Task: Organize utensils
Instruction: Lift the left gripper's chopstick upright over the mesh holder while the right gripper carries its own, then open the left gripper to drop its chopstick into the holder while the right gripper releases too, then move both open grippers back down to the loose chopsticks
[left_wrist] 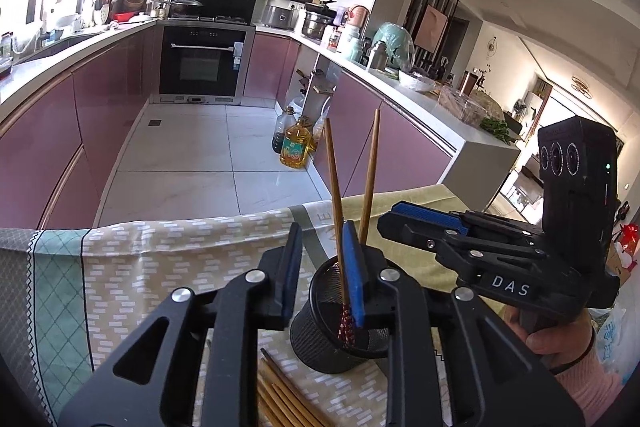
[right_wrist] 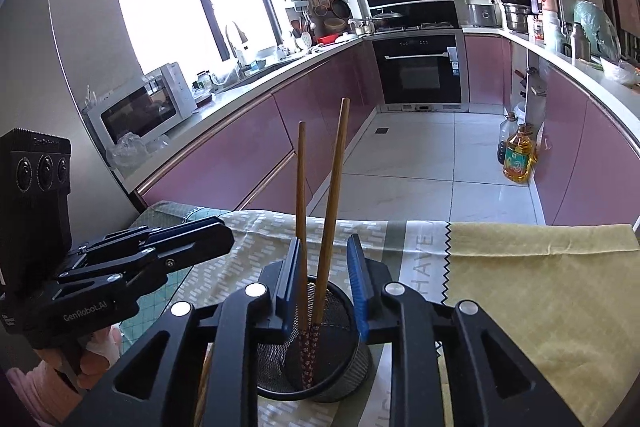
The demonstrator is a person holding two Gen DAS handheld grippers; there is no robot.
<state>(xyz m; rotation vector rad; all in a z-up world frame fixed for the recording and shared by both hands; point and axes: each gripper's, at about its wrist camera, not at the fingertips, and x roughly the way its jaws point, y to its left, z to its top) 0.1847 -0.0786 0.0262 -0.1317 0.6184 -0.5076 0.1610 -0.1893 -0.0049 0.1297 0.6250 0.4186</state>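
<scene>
Two fisheye views look forward along a pair of hand-held claws over a bench covered with a patterned cloth [right_wrist: 540, 291], with a kitchen of pink cabinets stretching away behind. At the lower middle of both views stands a black mesh cup [left_wrist: 320, 339], and two wooden chopsticks [right_wrist: 332, 211] stand in it, patterned ends down at the bottom of the cup, plain ends leaning slightly apart toward the upper middle of the frame. The right claw [right_wrist: 326, 283] straddles the cup from above with its blue pads parted; both chopsticks rise through the gap, the left one close against the left pad and the other clear of the right pad, so this claw looks released rather than clenched. The left claw [left_wrist: 326, 267] is parted too; one chopstick runs just beside its right pad and the left pad stands well clear, so it also reads as let go. In the left view the right claw appears at middle right, held by a hand [left_wrist: 560, 339] in a pink sleeve; in the right view the left claw sits at lower left. More loose chopsticks [left_wrist: 288, 395] lie flat on the cloth at the bottom of the left view, just in front of the cup. The upright pair seems to have been dropped in tips-first so the cup wall props them; the flat ones appear to be what remains to gather.
</scene>
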